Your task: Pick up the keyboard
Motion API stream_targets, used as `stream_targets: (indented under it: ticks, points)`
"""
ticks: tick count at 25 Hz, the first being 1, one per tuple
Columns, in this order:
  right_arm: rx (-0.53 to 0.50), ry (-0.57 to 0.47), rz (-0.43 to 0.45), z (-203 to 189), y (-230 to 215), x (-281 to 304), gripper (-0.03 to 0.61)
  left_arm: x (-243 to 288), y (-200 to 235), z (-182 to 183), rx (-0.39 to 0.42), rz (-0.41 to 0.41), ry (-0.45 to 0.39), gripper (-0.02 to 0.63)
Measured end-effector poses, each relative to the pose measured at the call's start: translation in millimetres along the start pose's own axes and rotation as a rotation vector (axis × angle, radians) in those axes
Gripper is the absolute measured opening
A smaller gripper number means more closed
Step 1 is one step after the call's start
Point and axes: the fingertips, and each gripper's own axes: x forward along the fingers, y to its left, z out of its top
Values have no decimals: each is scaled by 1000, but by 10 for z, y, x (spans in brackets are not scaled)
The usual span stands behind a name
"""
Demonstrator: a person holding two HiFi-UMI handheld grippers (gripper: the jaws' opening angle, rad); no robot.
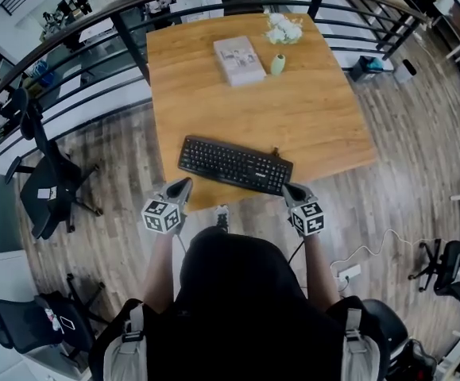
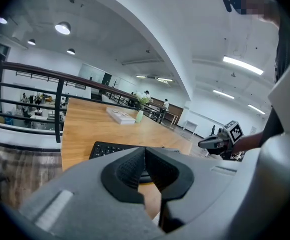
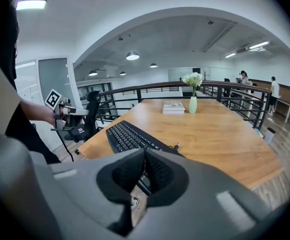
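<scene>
Grey left tool (image 1: 185,183) and right tool (image 1: 288,188) — tips together (empty) — flank the keyboard (image 1: 235,165), tilted down.

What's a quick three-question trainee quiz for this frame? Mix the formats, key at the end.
1. True or false: the left gripper and the right gripper both have their jaws shut on nothing.
2. Which thing lies on the table nearest the two grippers? A) laptop B) keyboard C) tray
3. Fill in: in the head view, the pale green vase stands just right of the ___.

Key: 1 true; 2 B; 3 book.
</scene>
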Motion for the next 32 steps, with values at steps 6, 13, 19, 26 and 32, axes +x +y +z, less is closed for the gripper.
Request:
stream_targets:
  ticks: [6,13,19,26,32]
  points:
    - [-11,2,-10,164,-50,193,5,108,243,52,-17,-2,-3,15]
    - [2,15,-29,224,-79,384,5,282,542,140,-19,-10,8,15]
    - [36,33,-57,169,-104,477,5,441,718,149,-17,-32,31,15]
    - [68,20,-100,169,-175,611,5,622,898,217,-1,-55,58,15]
    - [79,39,-106,202,-149,697,5,759,972,247,16,-84,85,15]
